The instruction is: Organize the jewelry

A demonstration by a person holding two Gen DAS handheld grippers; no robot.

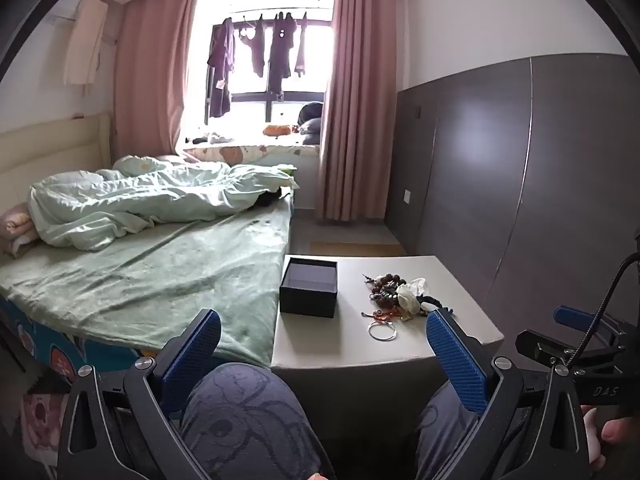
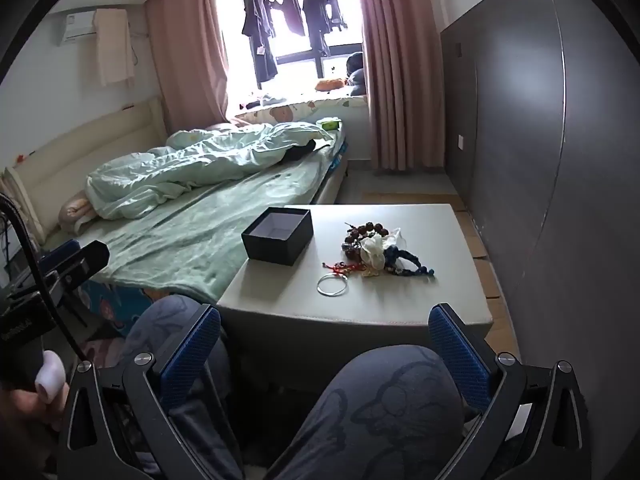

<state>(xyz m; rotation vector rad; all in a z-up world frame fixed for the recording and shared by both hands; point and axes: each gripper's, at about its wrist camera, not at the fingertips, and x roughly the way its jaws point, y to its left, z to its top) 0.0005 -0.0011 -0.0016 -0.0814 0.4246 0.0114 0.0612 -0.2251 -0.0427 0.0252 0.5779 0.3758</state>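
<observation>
Right wrist view: box (image 2: 277, 240) empty on table (image 2: 452, 312), jewelry (image 2: 372, 256) heaped beside it, bangle (image 2: 332, 285) loose nearby. Left gripper (image 1: 324, 340) and right gripper (image 2: 325, 338) spread wide, holding nothing, back over knees. Nothing sorted yet; everything left.

Bed (image 1: 160, 272) with green sheet at nine o'clock, rumpled pale quilt (image 1: 152, 200) heaped toward ten. Pink curtains (image 1: 352, 120) flanking bright window (image 1: 272, 60) at twelve, dark clothes (image 1: 276, 52) hanging there. Grey wall panels (image 1: 520, 168) at three. Patterned-trousered knees (image 1: 248, 420) at six.
</observation>
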